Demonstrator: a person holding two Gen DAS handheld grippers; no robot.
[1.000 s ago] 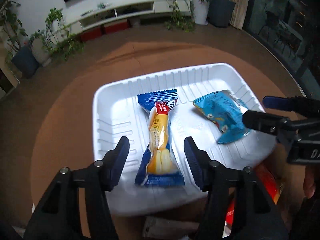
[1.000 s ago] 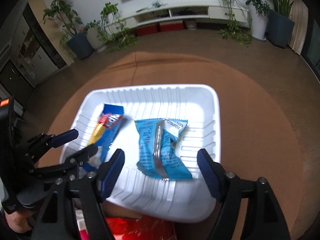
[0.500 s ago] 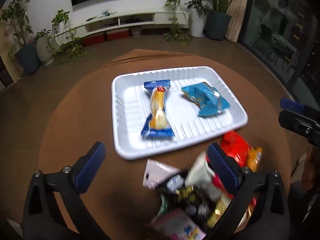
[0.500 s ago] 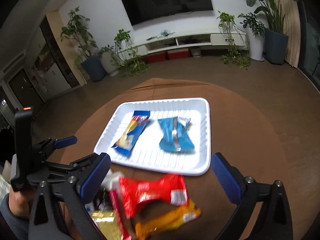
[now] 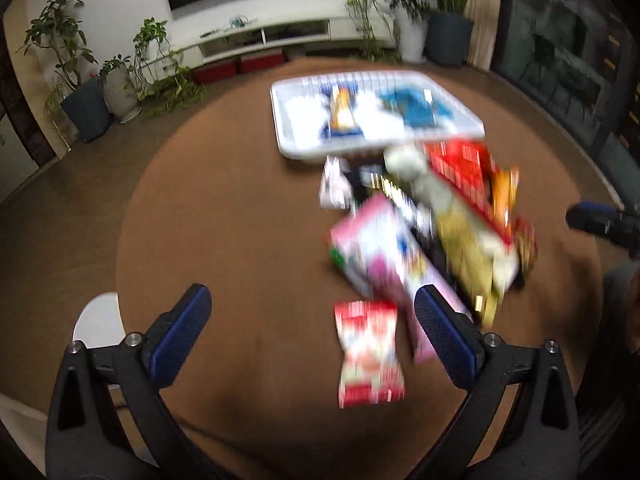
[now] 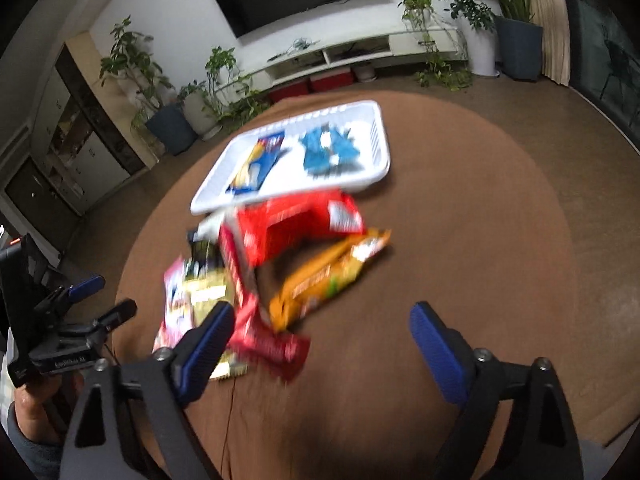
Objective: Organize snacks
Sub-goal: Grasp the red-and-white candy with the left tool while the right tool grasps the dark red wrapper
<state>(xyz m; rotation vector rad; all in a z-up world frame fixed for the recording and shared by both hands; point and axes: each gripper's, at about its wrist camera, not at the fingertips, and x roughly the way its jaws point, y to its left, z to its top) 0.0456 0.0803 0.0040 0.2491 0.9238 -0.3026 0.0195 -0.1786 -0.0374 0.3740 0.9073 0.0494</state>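
Blurred snack pile [image 5: 424,232], labels unreadable, tray [image 6: 376,136] contents smeared

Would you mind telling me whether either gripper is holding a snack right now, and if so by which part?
Nothing is held. The left gripper and right gripper both stand open and empty, short of the snack pile.

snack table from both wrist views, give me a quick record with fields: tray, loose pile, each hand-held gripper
tray: white tray at the far side of the round brown table
in tray: yellow-and-blue bar and blue packet, lying apart
loose pile: mixed packets just in front of the tray, among them a red packet and an orange bar
left hand-held gripper: open, nothing held, jaws have just been opening
right hand-held gripper: open, nothing held, jaws have just narrowed a little
image: blurred
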